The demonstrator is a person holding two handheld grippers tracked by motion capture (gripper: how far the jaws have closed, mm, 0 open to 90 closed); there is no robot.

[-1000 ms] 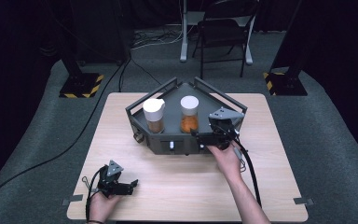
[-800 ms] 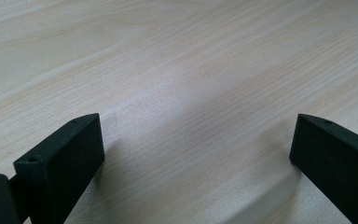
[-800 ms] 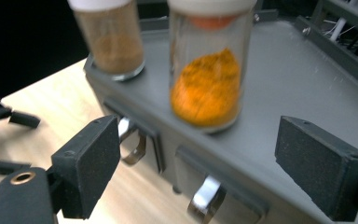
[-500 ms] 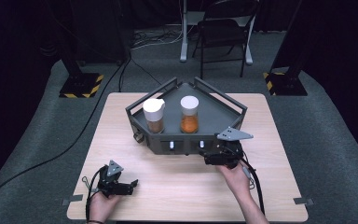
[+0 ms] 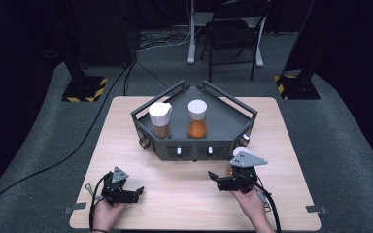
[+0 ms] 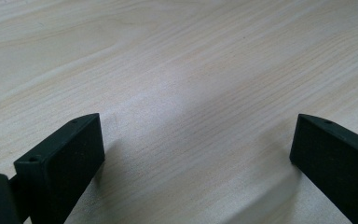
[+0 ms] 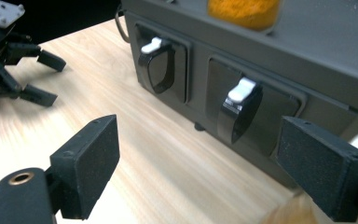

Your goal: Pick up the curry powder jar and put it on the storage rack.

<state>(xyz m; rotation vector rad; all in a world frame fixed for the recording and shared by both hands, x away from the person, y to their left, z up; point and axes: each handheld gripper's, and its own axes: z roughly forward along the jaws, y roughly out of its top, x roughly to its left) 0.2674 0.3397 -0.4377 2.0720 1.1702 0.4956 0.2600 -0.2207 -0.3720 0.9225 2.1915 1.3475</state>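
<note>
Pulled back from the grey rack [image 5: 223, 127], right claw [image 5: 223, 182] gapes empty like left claw [image 5: 128, 194]; its view reveals two latches [image 7: 240, 91], overhead two jars [image 5: 197, 119].

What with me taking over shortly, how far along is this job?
Apparently done: one white-lidded jar stands on the table outside the rack. In hand: nothing; left tongs and right tongs gape empty. Left, probably: the brown jar and orange jar in the rack.

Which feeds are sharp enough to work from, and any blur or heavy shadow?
High view: soft, dark surroundings, table evenly lit. Left gripper view: sharp, faint shadows by the fingers. Right gripper view: rack fairly sharp, blurred at the bottom right corner.
</note>
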